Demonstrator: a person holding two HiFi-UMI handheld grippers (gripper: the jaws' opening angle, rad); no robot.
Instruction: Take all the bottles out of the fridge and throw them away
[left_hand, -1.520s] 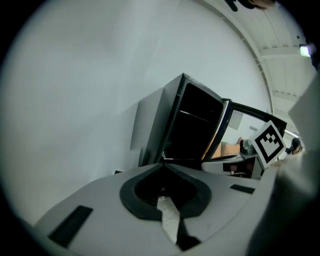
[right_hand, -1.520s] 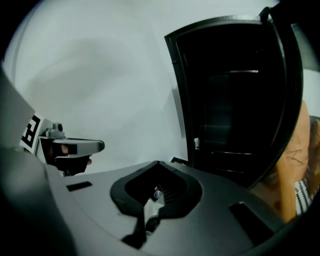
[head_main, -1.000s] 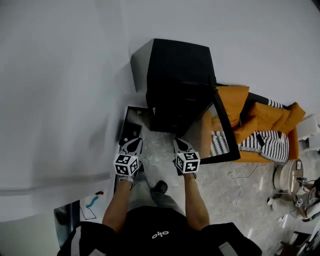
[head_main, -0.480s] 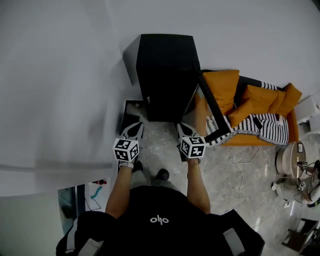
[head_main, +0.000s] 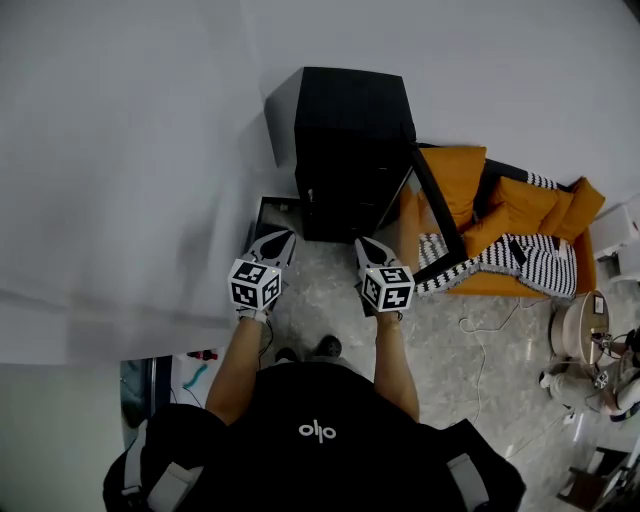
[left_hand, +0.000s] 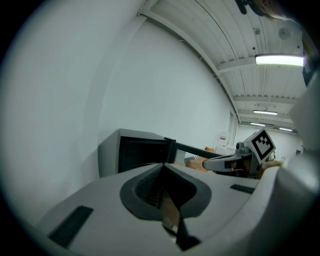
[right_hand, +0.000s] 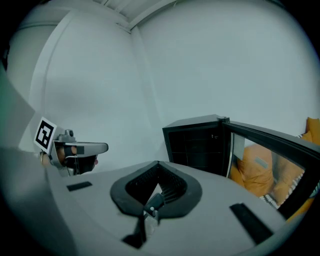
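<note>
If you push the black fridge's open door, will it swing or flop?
The door probably swings as one stiff piece: it has a black frame hinged to the fridge. Its pane looks like glass, so slamming might crack it. The boxy fridge likely stays put.

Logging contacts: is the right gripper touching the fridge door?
Apart. The right gripper view shows the fridge door standing well beyond the shut right gripper.

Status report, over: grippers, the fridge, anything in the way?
Left gripper and right gripper both shut, empty. Fridge ahead, door swung open; interior dark, no bottles made out. Nothing seen between grippers and opening.
</note>
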